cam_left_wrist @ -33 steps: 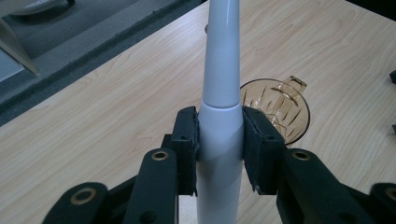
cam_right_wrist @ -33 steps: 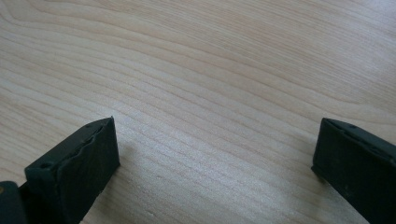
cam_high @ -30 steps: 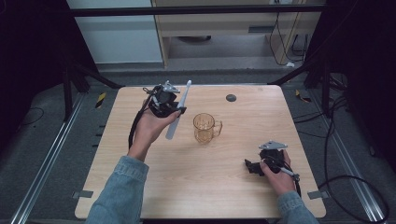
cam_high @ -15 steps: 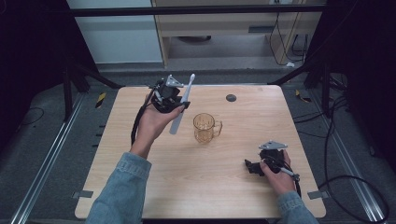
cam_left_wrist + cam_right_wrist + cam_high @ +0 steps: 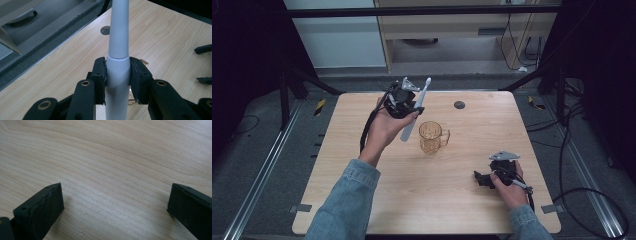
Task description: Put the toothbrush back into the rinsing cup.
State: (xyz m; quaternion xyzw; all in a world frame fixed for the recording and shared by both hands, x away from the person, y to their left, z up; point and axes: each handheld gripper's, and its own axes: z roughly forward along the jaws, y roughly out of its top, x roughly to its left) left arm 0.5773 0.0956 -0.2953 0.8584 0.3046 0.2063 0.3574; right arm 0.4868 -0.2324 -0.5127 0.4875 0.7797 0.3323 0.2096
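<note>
One second on, my left gripper (image 5: 404, 100), clenched on the white toothbrush (image 5: 414, 111), had lifted it higher beside the glass mug (image 5: 432, 137), while my right gripper (image 5: 492, 177) rested released.

The left arm, in a denim sleeve, reaches forward from the bottom of the high view, the forearm angled up and to the right. The left hand (image 5: 384, 127) lifts the left gripper (image 5: 404, 97) clear of the counter (image 5: 337, 200). Its jaws are clamped, the pads (image 5: 99, 75) pressing on both sides of what they hold. The right hand (image 5: 508, 186) rests low on the counter, holding the right gripper (image 5: 484, 177) with its jaws spread wide apart and nothing between them.
</note>
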